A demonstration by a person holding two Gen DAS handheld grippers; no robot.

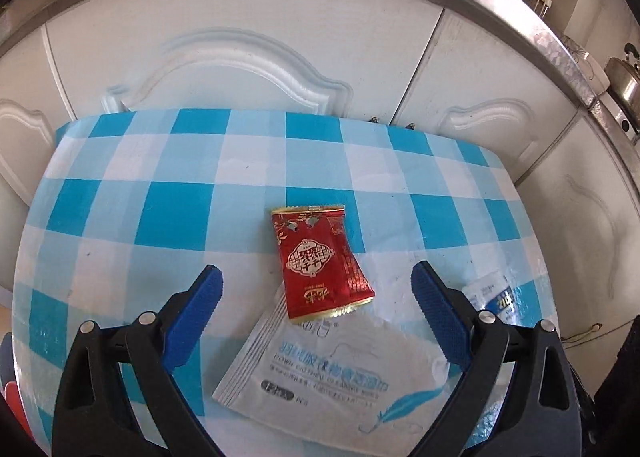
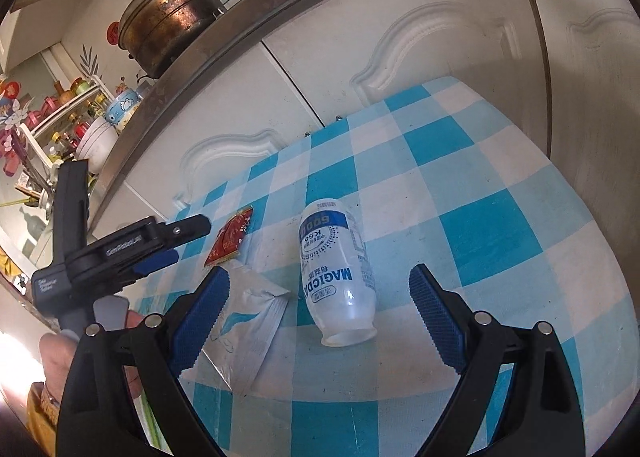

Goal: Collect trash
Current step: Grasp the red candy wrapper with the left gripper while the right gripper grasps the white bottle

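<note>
A red snack wrapper [image 1: 320, 261] lies on the blue checked table [image 1: 160, 209], partly over a white wipes packet [image 1: 328, 369]. My left gripper [image 1: 316, 281] is open above them, the wrapper between its blue fingers. In the right wrist view my right gripper [image 2: 320, 285] is open over a white plastic bottle [image 2: 336, 269] lying on its side. The wrapper [image 2: 230, 235] and packet [image 2: 244, 321] lie to the bottle's left there. The left gripper [image 2: 188, 237] shows from the side at the left. A corner of the bottle [image 1: 492, 293] shows behind the left gripper's right finger.
White cabinet doors [image 1: 248, 65] stand right behind the table under a metal counter edge [image 2: 240, 37]. A metal pot [image 2: 172, 25] and bowls [image 2: 100, 137] sit on the counter. The table cloth [image 2: 480, 217] extends to the right of the bottle.
</note>
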